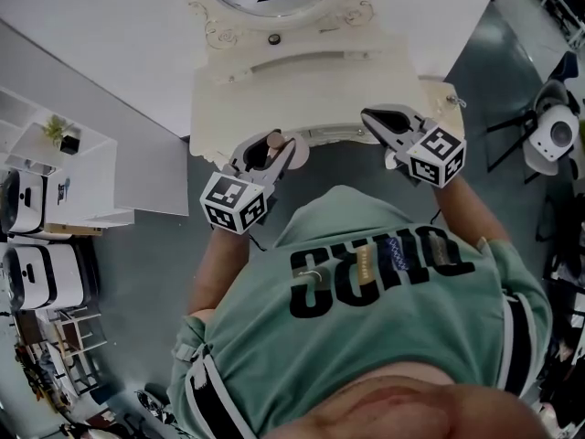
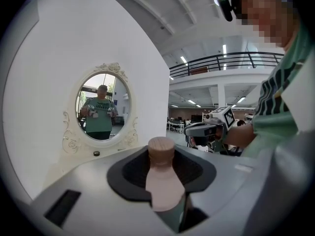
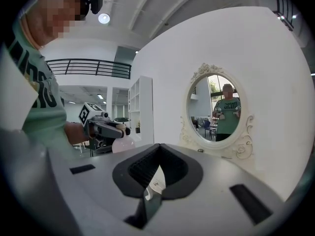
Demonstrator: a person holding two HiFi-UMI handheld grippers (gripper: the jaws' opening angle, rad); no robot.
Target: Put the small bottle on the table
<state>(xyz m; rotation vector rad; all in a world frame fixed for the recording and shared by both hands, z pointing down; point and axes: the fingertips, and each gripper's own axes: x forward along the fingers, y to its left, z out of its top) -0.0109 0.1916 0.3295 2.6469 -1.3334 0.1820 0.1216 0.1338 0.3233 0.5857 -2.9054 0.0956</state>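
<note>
My left gripper (image 1: 272,154) is shut on the small pale pink bottle (image 2: 163,183), which has a round wooden cap (image 2: 161,149). The bottle stands upright between the pads, held in the air just short of the front edge of the white dressing table (image 1: 320,80). The cap (image 1: 274,139) shows between the jaws in the head view. My right gripper (image 1: 379,122) hovers level with it at the right, shut, with nothing in it. From the right gripper view (image 3: 157,173), the left gripper (image 3: 114,130) and the pink bottle (image 3: 121,144) show at the left.
An oval ornate mirror (image 2: 101,107) stands at the back of the table against a white wall, with a small dark round object (image 2: 96,153) below it. A white shelf unit (image 1: 55,154) is on the left. A chair with a white device (image 1: 553,131) is on the right.
</note>
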